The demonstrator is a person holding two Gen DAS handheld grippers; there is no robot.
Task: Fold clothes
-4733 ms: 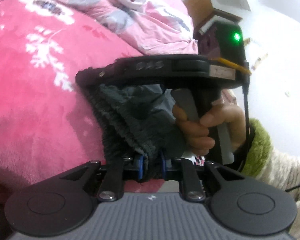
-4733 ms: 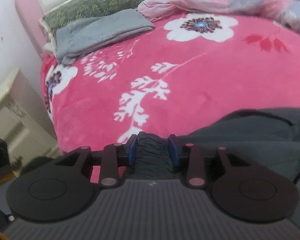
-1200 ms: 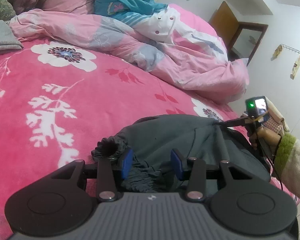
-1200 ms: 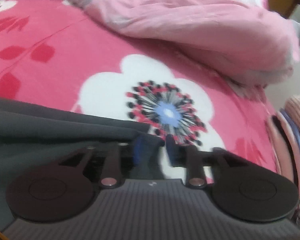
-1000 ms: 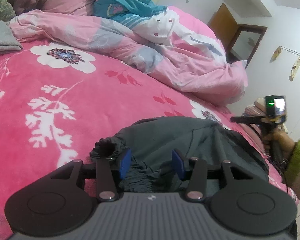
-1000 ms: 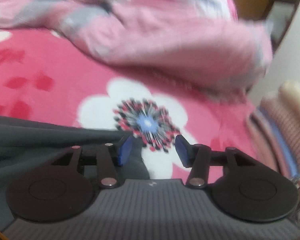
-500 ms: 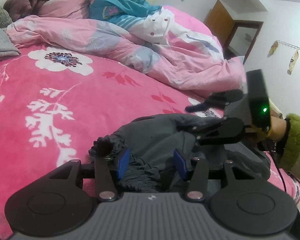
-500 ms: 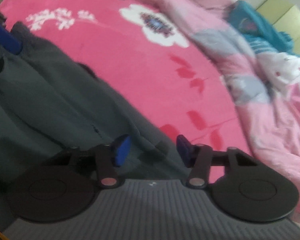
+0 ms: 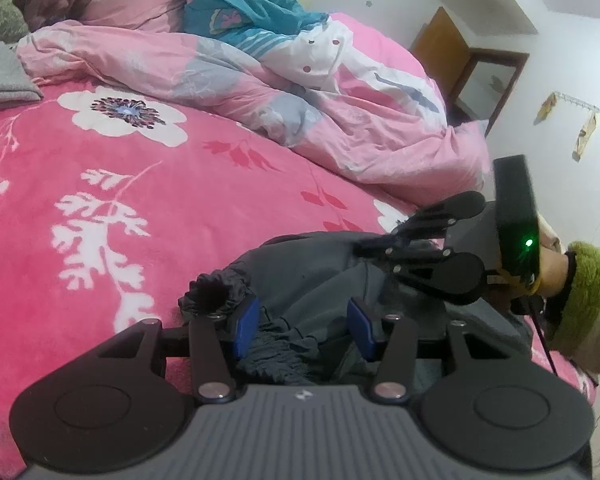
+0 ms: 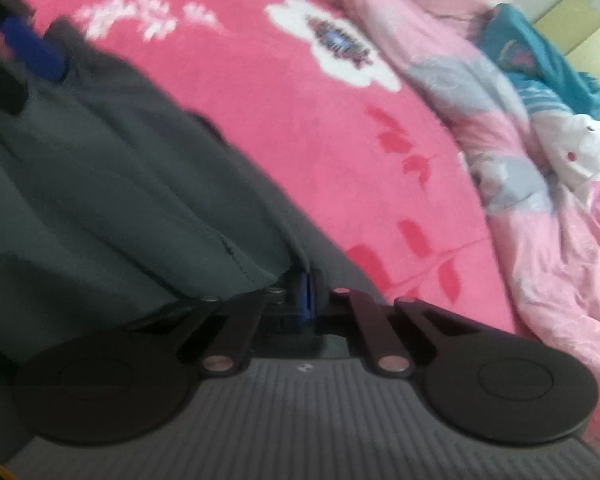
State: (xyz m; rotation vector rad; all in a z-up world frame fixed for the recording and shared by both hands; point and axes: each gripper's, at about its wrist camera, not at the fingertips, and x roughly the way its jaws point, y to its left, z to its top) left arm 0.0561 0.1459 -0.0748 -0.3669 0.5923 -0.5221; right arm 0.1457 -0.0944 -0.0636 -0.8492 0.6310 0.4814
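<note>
1. Pinching the far edge of the dark grey garment point(image 10: 112, 200), my right gripper point(image 10: 305, 294) has its blue pads pressed together on the cloth.
2. My left gripper point(image 9: 303, 326) stands spread, gathered waistband point(image 9: 276, 348) between its pads.
3. The garment lies on the pink floral blanket point(image 9: 100, 184); the quilt point(image 9: 300, 96) sits at 12 o'clock.

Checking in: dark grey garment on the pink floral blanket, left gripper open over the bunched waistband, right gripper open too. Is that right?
Not quite. The right gripper is shut on the garment: the right wrist view shows its blue pads pressed together on a fold of the fabric's edge. The rest holds: the left gripper is open over the waistband, on the blanket.
</note>
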